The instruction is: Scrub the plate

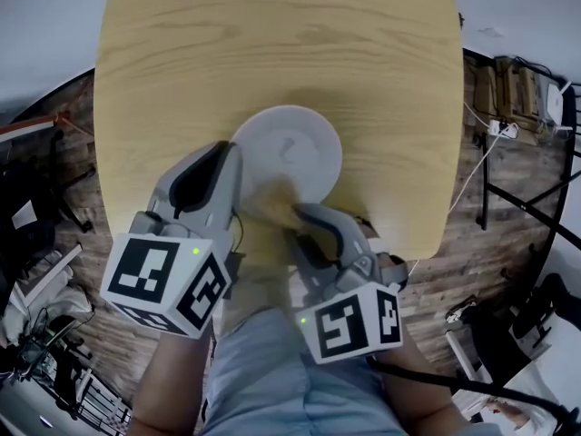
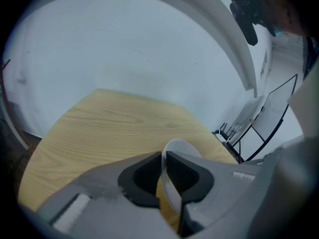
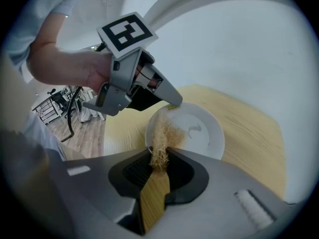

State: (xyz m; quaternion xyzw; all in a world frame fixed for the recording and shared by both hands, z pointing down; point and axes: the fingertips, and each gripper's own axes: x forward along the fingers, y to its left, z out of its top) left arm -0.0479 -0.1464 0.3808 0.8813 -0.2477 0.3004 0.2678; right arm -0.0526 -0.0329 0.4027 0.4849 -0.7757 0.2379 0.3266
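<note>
A white plate [image 1: 295, 149] rests on the round wooden table [image 1: 182, 53], near its front edge. My left gripper [image 1: 238, 182] is shut on the plate's near left rim; the left gripper view shows the rim [image 2: 172, 176] edge-on between the jaws. My right gripper [image 1: 298, 214] is shut on a wooden-handled brush [image 3: 153, 193], and its pale bristles [image 3: 164, 136] lie on the plate [image 3: 199, 128] at its near side. In the right gripper view the left gripper [image 3: 172, 105] grips the plate's far edge. A dark curved smear [image 1: 289, 146] marks the plate's middle.
The table's top [image 2: 99, 128] is bare wood all round the plate. Beyond its edges is dark plank flooring with cables, black frames and clutter [image 1: 508, 107] to the right and more clutter [image 1: 36, 271] to the left. The person's light-blue lap [image 1: 281, 380] is below.
</note>
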